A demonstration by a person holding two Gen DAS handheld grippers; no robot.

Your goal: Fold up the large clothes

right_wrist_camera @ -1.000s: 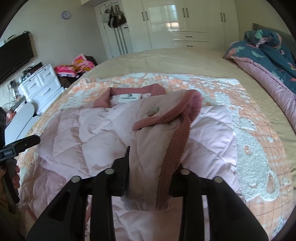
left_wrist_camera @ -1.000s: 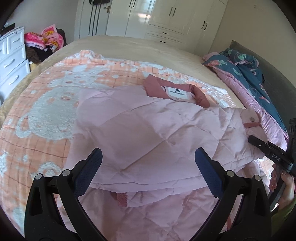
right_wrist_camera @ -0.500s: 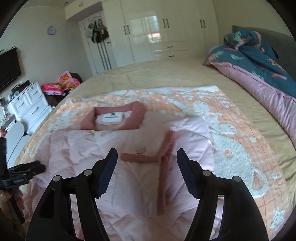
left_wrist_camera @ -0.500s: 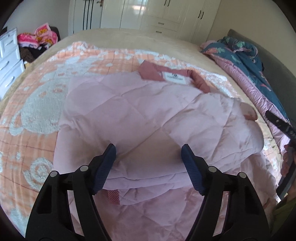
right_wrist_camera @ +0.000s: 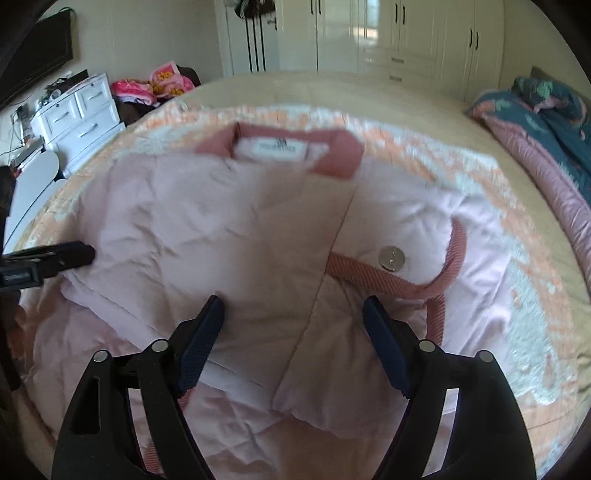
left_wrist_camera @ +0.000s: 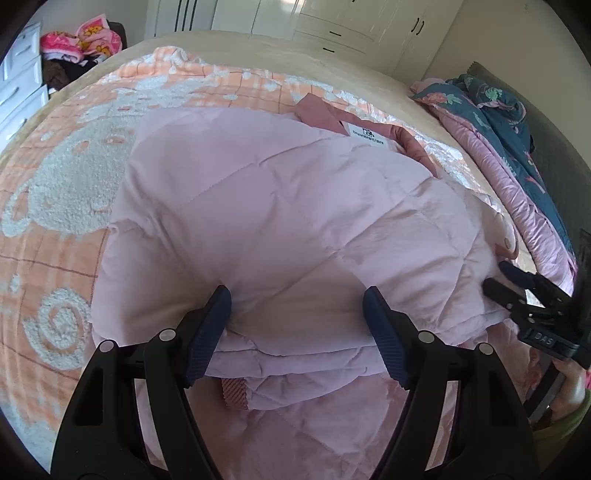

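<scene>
Fingers first: on my left gripper they stand partly spread, straddling the near folded edge of the pink quilted jacket with padding bulging up between them, though I can't see the pads pressing in, so I count nothing as held. On my right gripper the fingers have just been opening; they hang wide over the jacket's middle seam with fabric below them and nothing gripped.

That jacket lies spread on the peach teddy-bear blanket on the bed, its rose collar and white label pointing away from me toward the wardrobe. One sleeve is laid across the chest, its ribbed rose cuff and silver snap resting right of the seam. From the left wrist view, the other side is doubled over too, with a ribbed cuff peeking out under the near edge.

My read is that both sleeves are in and the bottom-to-collar fold comes next. To do it well, I'd bring both grippers to the near hem, spaced evenly either side of the seam, and pinch through all layers (this puffy fill slides and springs back). Then I'd lift both corners together and level, carry them toward the collar without dragging the tucked sleeves loose, and press the fold flat before letting go. The right wrist view is blurred, so I'd settle that hand first.
</scene>
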